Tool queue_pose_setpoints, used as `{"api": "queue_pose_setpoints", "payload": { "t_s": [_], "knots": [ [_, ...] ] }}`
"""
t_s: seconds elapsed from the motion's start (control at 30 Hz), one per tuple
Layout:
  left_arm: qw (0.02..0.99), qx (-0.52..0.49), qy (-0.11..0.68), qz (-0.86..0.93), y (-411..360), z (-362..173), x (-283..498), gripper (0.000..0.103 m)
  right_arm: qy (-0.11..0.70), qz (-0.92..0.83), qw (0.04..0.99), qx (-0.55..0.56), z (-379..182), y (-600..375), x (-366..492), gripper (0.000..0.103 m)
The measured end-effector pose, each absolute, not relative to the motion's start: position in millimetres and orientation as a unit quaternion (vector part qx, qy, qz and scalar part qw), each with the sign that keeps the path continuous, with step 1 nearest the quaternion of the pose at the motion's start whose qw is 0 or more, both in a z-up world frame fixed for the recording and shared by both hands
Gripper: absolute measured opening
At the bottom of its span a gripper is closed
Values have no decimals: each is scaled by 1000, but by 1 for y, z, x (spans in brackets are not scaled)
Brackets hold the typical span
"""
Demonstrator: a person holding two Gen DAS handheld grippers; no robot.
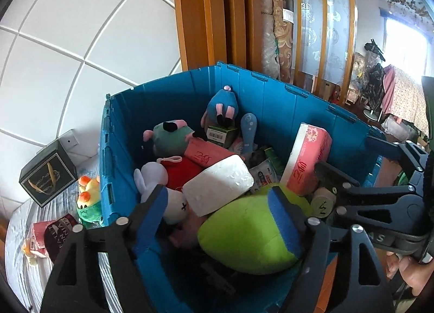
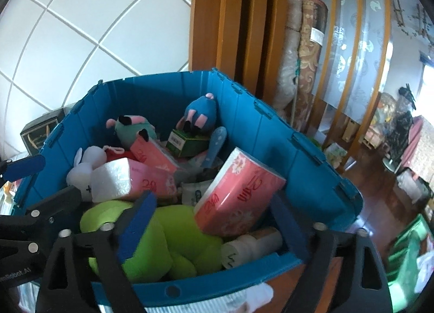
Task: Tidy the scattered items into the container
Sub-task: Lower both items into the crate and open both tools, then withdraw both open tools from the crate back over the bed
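A blue plastic crate (image 1: 271, 95) (image 2: 312, 166) holds several items: plush toys, pink tissue packs (image 1: 309, 161) (image 2: 238, 193), a white block (image 1: 219, 182) and a lime green plush (image 1: 244, 231) (image 2: 162, 237). My left gripper (image 1: 219, 204) is open over the crate's near edge, its fingers either side of the green plush, nothing held. My right gripper (image 2: 217, 218) is open and empty above the crate's near rim. A cream bottle (image 2: 252, 245) lies by the green plush. Outside the crate, at its left, lie a yellow-green plush (image 1: 88, 199) and a dark red packet (image 1: 58, 234).
A black box (image 1: 47, 174) stands at the left against the white tiled wall (image 1: 67, 41). Wooden door frames (image 2: 244, 28) and rolled rugs (image 2: 306, 55) stand behind the crate. A wooden floor with clutter (image 2: 379, 177) lies to the right.
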State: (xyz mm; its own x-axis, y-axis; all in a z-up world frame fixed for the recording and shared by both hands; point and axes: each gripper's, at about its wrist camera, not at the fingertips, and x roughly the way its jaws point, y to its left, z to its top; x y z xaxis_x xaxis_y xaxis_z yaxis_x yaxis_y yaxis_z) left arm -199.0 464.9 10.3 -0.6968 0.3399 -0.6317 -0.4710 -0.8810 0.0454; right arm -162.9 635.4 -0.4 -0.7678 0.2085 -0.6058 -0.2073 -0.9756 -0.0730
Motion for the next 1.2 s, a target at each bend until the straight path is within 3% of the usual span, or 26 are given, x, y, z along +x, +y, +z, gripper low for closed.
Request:
{"api": "queue_pose_setpoints", "payload": {
  "t_s": [0.53,1.2],
  "knots": [
    [201,-301,61,930,399,25,-201,79,-6,946,121,-301,21,602,-149,103],
    [71,-297,-2,952,206,23,-206,79,-71,965,-26,-249,56,399,-182,103]
  ]
}}
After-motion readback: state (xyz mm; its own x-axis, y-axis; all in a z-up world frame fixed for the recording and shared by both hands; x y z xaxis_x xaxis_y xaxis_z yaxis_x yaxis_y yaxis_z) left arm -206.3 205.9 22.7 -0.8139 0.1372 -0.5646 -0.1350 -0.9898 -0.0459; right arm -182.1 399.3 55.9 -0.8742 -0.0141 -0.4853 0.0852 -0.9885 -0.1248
